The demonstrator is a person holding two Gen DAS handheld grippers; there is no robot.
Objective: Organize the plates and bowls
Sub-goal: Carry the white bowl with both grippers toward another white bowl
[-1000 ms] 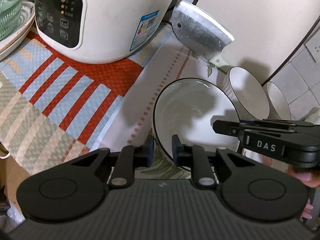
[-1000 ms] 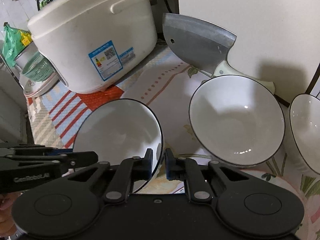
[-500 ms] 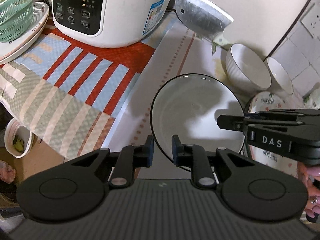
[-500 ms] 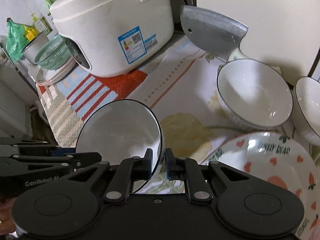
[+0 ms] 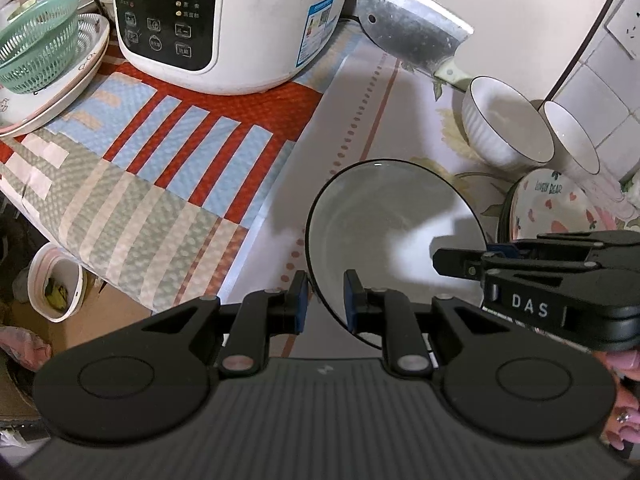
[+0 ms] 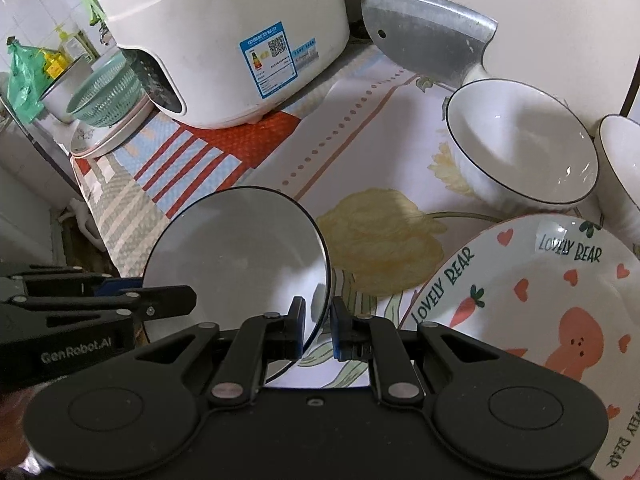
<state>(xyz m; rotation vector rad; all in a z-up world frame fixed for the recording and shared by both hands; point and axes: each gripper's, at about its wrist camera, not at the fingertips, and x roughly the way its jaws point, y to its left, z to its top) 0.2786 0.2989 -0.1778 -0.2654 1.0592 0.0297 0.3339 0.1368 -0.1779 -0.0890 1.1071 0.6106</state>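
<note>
1. Jaws of both grippers pinch one black-rimmed bowl: the left gripper point(image 5: 326, 300) clamps its near rim, and the right gripper point(image 6: 318, 328) clamps the rim on the opposite side, so the black-rimmed bowl point(image 5: 394, 236) hangs tilted between them above the desk.
2. Step in hand, as I judge it: a two-handed carry of this bowl toward the other crockery, probably for stacking or lining up. It is not yet set down.
3. Just beyond it on the floral cloth lies the "LOVELY BEAR" plate point(image 6: 532, 304), near the desk's right side.
4. Farther back stand a ribbed white bowl point(image 6: 520, 148) and a smaller white bowl point(image 6: 622, 168), side by side near the wall.
5. Next move, by my reading, calls for levelling the held bowl, keeping both pinches even, and lowering it clear of the plate's rim before either grip lets go.
6. Farthest back are the cleaver point(image 6: 428, 46), leaning near the wall, and the rice cooker point(image 5: 224, 20) on the striped mat.
7. Only the left wrist view shows the cooker's control panel and the floor clutter off the desk's left edge; only the right wrist view shows the plate's bear drawing and the cooker's label side.
</note>
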